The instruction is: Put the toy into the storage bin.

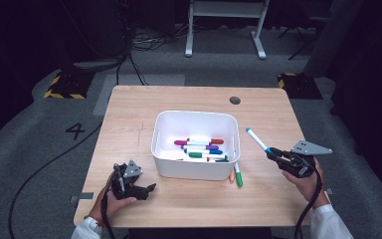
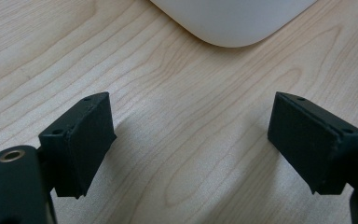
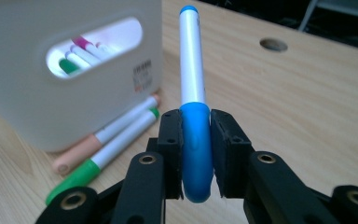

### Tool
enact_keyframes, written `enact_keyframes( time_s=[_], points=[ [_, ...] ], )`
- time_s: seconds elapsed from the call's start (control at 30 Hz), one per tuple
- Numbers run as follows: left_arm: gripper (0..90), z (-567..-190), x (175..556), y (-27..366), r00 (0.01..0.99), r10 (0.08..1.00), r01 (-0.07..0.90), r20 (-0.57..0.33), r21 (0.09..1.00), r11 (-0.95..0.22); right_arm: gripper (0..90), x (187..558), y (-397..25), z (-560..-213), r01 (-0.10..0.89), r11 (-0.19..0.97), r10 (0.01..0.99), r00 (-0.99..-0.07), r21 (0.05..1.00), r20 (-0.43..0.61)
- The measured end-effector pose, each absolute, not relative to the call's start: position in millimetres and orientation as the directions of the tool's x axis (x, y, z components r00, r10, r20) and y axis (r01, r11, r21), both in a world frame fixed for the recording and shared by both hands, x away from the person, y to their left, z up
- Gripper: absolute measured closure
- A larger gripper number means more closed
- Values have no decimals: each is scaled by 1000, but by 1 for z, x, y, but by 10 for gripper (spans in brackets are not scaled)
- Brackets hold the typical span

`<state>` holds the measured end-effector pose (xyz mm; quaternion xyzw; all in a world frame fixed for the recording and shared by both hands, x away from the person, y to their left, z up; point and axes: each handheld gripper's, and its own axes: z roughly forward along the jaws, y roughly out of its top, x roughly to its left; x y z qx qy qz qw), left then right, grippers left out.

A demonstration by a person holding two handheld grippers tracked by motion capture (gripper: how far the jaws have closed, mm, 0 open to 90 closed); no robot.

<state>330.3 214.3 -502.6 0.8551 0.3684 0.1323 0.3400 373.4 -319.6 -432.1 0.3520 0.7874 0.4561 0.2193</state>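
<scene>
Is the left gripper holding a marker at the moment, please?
No, the left gripper has its jaws wide apart over the bare wooden table, with nothing between them.

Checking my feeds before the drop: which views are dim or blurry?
High view: floor dark, table evenly lit. Right gripper view: blue marker in the right claw sharp, bin slightly soft. Left gripper view: left claw sharp, casting soft shadows.

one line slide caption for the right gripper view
Right gripper clamps a blue marker by its cap beside the white bin.
</scene>
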Motion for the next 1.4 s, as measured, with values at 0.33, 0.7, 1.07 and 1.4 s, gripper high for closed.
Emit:
enact_keyframes(
  time_s=[0.33, 0.7, 1.07, 1.4],
  points=[
    [146, -503, 330, 214, 689, 724, 547, -31, 679, -491, 754, 379, -299, -381, 234, 351, 683, -727, 907, -77],
    [146, -503, 330, 214, 690, 723, 545, -29, 679, -493, 754, 387, -255, -347, 145, 399, 559, -821, 905, -115],
    [146, -503, 330, 214, 690, 723, 545, -28, 678, -494, 754, 407, -190, -344, 97, 529, 401, -904, 843, -147],
    [147, -503, 329, 214, 689, 725, 544, -28, 680, -491, 753, 420, -142, -365, 97, 679, 278, -952, 728, -132]
  ],
)
